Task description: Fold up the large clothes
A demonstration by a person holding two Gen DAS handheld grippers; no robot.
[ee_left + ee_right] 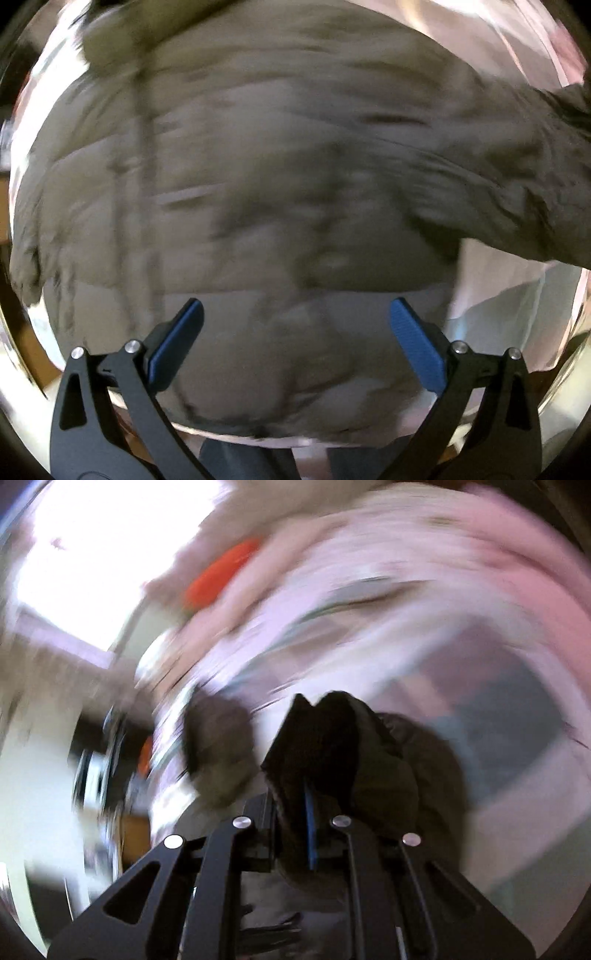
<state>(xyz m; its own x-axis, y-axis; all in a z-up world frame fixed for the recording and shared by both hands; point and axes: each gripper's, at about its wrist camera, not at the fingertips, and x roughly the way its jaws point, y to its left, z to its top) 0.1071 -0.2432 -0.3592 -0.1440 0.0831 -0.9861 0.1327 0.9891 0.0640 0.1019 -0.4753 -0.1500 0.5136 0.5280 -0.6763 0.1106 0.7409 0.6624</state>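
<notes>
A large grey-brown quilted jacket point(236, 177) lies spread on a pink sheet point(509, 40) and fills most of the left wrist view. Its sleeve point(517, 166) stretches off to the right edge. My left gripper point(295, 314) is open and empty, just above the jacket's near hem, with blue pads point(413, 339) wide apart. My right gripper point(308, 775) is shut on a dark fold of the jacket point(332, 738), held up off the sheet. The right wrist view is heavily blurred by motion.
The pink sheet point(406, 602) spreads behind the lifted cloth in the right wrist view. An orange object point(218, 576) lies on it at the upper left. Blurred furniture and a bright window point(92, 546) lie at the left.
</notes>
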